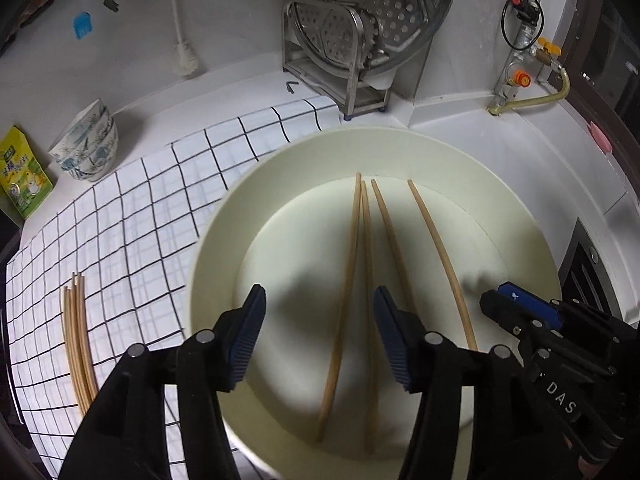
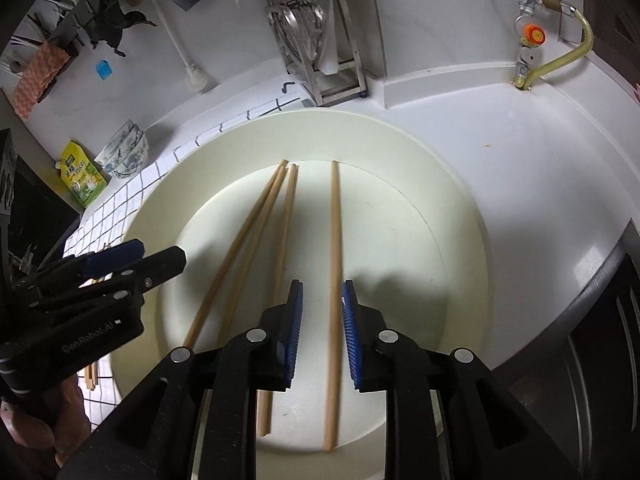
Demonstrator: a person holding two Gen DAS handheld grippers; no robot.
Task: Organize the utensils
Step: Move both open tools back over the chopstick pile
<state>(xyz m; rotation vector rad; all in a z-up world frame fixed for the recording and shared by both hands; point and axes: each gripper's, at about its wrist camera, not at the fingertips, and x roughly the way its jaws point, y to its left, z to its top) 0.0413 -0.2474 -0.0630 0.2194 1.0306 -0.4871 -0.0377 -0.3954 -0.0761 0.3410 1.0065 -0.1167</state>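
Left wrist view: four chopsticks in plate, both grippers hovering

Left gripper [image 1: 320, 336] jaws wide apart, nothing pinched. Right gripper [image 2: 322, 332] jaws slightly apart, straddling one chopstick [image 2: 333, 280], pads not pressing it. Four chopsticks [image 1: 362, 280] lie in cream plate [image 1: 224, 216]; spare bundle [image 1: 78, 340] on checked cloth [image 1: 132, 216] over tabletop. Likely light, stiff, smooth, prone to rolling; pinch mid-shaft. Beyond: patterned bowls [image 1: 86, 142], dish rack [image 1: 344, 60].
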